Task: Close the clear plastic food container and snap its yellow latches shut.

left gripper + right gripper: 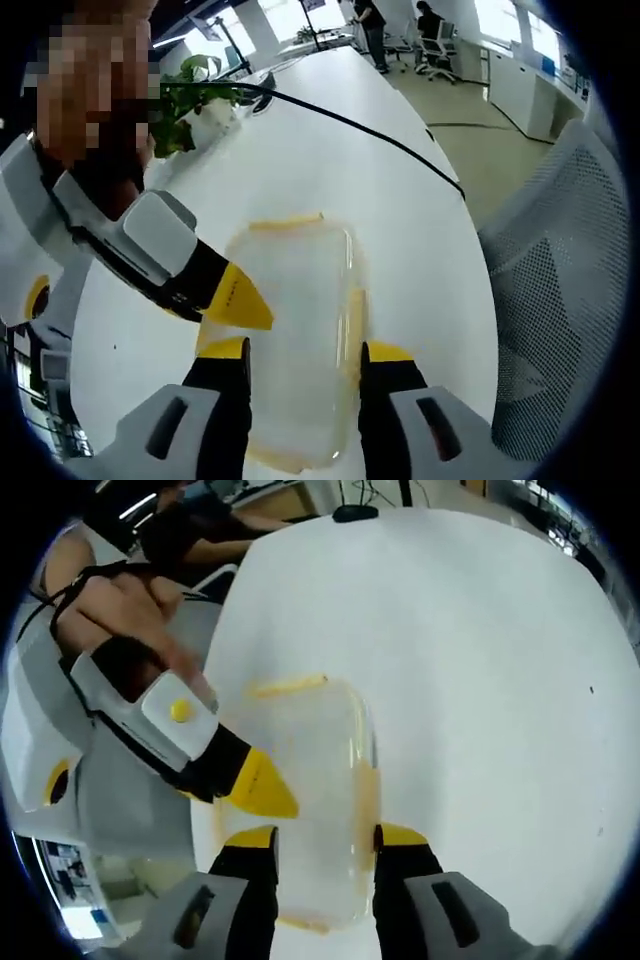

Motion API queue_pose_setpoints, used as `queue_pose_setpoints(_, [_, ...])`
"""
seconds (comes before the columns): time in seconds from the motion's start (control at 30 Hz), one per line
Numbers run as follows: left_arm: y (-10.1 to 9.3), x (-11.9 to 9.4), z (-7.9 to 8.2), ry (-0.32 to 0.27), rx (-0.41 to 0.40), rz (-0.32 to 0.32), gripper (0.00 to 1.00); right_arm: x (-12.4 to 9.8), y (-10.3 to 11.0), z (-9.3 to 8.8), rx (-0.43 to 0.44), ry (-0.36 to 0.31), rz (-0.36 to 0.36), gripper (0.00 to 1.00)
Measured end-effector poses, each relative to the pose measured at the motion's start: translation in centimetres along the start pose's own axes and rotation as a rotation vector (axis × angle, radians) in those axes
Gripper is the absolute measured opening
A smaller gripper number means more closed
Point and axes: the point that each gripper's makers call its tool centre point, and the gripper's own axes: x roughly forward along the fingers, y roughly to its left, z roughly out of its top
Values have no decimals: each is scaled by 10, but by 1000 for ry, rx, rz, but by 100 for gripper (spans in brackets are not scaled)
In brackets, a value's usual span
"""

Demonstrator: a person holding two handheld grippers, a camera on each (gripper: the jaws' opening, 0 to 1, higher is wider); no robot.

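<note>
Left gripper view. Clear plastic food container (300, 340) lies flat on the white counter (330, 150), lid seated on top, at 6 o'clock in the picture. Left tool (305, 352) straddles it: jaws apart, one yellow tip on each long side, near or touching the walls; not clamped as far as I can tell. Yellow latches: one along the far short end (285, 221) at 12 o'clock of the box, one down the right long side (354, 325). Right tool (240, 305) enters from 9 o'clock, its yellow tip over the box's left edge; whether its jaws stand apart or together here I cannot tell. Black cable (370, 130) crosses the counter toward 1 o'clock; a green plant (190, 105) at 11 o'clock; a mesh chair (555, 300) at 3 o'clock.

Right gripper view. Same box (310, 810) at 6 o'clock, between the right tool's (325, 838) jaws, which stand apart on either long side. Left tool (262, 788) comes in from 9 o'clock, a hand (120, 605) behind it, tip pressing toward the left rim.

Progress, by judgement: lid looks down and aligned, so closing appears done. Latches are too blurred to call snapped or loose. Likely left: press each latch home, left side first.
</note>
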Motion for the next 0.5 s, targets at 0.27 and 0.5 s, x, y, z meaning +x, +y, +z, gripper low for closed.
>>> queue_pose_setpoints(0.27, [1,0,0,-3,10,9,40,0,1,1,6,-20,3,36])
queue_pose_setpoints(0.5, [2,0,1,-2,29,11,42,-1,1,1,-3,-27,1,37])
